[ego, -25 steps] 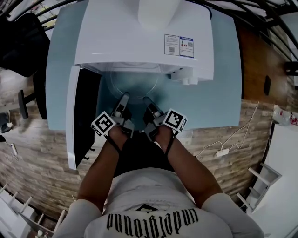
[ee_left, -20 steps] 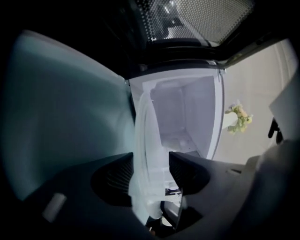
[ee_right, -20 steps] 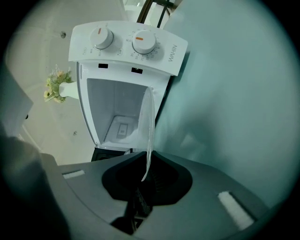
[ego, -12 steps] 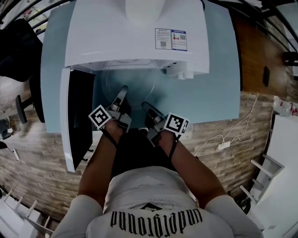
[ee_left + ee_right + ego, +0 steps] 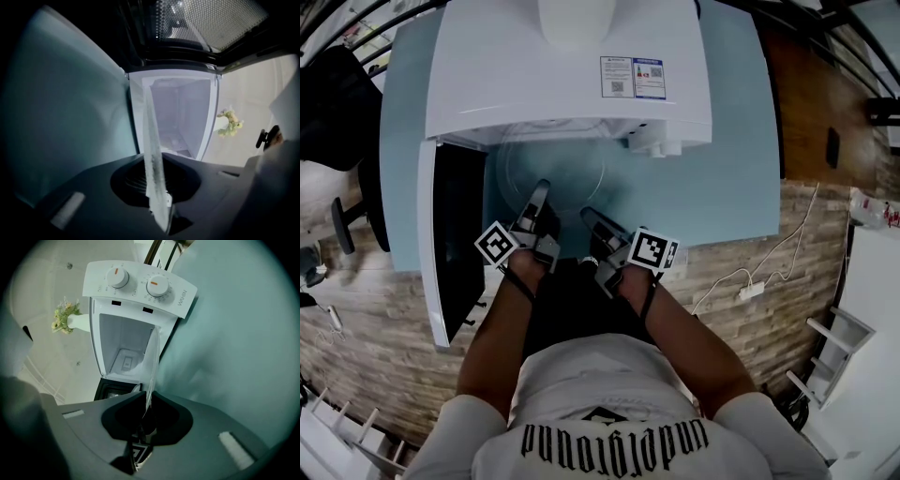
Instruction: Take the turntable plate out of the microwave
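1. At microwave [image 5: 567, 80] mouth: turntable plate [image 5: 553, 164] partly out, near rim over the bench [image 5: 712, 187].
2. Left hand-held gripper [image 5: 540, 190] closing, rim between its jaws; right hand-held gripper [image 5: 587, 215] clamped on the rim beside it.
3. Door [image 5: 450, 244] swung left; open bench to the right; wood floor [image 5: 750, 272] near.

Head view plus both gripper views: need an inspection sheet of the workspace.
Surface: light blue table, carrying the microwave.
Job's things: white microwave, door open to the left; glass turntable plate sticks partly out of the opening.
Clutter: white vase with flowers on the microwave's top.
Grippers: left gripper jaws closing, plate's near rim between them; right gripper shut on the same rim.
Cables: white cable and power strip on the floor, right.
Surroundings: wood floor, black chair left, white shelving right.
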Demonstrator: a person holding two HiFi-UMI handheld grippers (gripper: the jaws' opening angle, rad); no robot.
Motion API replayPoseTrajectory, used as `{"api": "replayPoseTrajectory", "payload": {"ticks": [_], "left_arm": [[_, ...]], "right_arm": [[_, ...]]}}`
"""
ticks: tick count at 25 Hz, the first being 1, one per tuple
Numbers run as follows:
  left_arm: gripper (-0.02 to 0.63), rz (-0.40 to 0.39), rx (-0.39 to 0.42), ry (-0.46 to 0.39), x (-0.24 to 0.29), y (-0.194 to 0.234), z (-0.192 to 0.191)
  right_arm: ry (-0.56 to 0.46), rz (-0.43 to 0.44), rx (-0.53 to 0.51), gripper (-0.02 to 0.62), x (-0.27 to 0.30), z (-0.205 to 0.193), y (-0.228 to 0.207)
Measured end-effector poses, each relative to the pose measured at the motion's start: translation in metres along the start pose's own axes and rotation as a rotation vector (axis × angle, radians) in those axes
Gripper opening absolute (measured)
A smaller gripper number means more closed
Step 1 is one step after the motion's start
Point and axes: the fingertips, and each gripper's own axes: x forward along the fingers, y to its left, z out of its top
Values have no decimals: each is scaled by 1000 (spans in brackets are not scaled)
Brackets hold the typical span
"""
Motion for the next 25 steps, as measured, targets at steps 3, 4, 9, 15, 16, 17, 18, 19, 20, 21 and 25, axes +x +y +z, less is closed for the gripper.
{"api": "replayPoseTrajectory", "payload": {"ticks": [3,4,9,15,16,17,18,19,20,21,25], "left_arm": [[83,-1,-6,-13,-7,-4,-1],[83,-3,-8,-15,-9,-6,-3],[80,-17,-19,-22,-21,-18,-16],[78,-51,-14,-36,-37,-45,-32],[78,-58,-14,-41,-40,-51,-34],[78,-65,-16,-47,-43,-57,-36],[78,-68,-16,-49,-46,-63,-38],[78,-71,-14,-49,-49,-69,-40],[78,-72,-11,-48,-52,-75,-42],[77,-76,-9,-48,-54,-81,-44],[77,-97,10,-50,-64,-107,-50]], "right_arm": [[13,6,-9,37,-3,-4,4],[19,6,-9,38,-5,-7,5],[38,12,-25,40,-21,-16,11],[62,38,-63,41,-45,-26,29],[65,44,-69,41,-49,-28,34],[67,49,-74,41,-54,-30,39],[70,54,-79,41,-58,-32,44],[72,59,-85,41,-62,-33,49],[75,64,-90,41,-66,-35,54],[76,70,-96,41,-70,-36,59],[83,96,-125,42,-85,-40,81]]}}
